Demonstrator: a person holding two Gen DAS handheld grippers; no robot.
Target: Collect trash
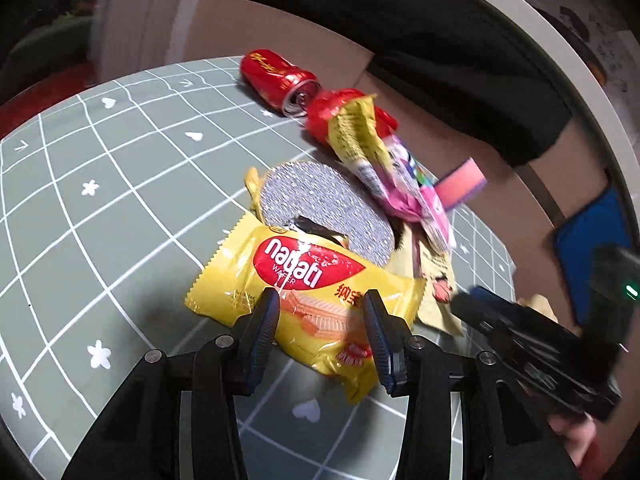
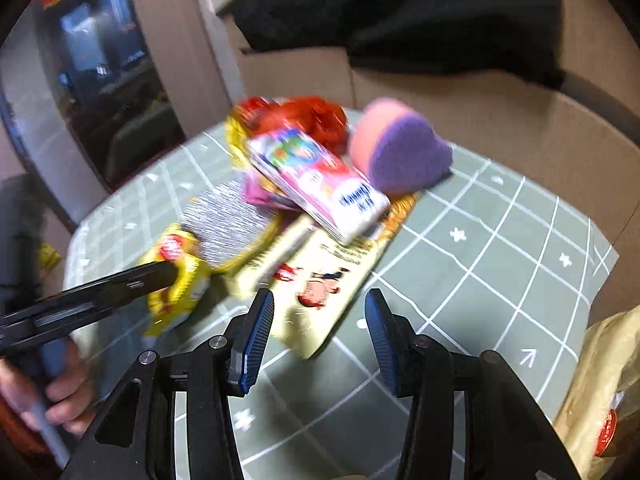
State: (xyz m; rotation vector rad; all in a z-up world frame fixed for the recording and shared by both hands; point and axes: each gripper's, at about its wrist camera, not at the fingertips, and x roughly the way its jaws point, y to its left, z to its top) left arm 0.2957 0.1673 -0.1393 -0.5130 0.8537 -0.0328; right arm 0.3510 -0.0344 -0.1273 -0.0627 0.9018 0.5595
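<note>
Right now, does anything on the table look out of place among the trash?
Yes: a pink and purple sponge sits at the far edge of the wrapper pile, and a silvery scouring pad lies half under the yellow Nabati wafer wrapper. Both look like cleaning tools, not trash.

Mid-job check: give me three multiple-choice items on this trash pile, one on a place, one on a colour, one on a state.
1. Where does the red drinks can lie?
A. at the pile's far end
B. between the left fingers
C. on the floor

2. What colour is the wafer wrapper?
A. blue
B. yellow
C. green

3. How is the left gripper?
A. shut on the can
B. open, above the wrapper
C. out of view

Answers: 1 A, the can lies on its side beyond the other trash; 2 B, the wrapper is yellow with a red logo; 3 B, its fingers stand apart over the wrapper.
</note>
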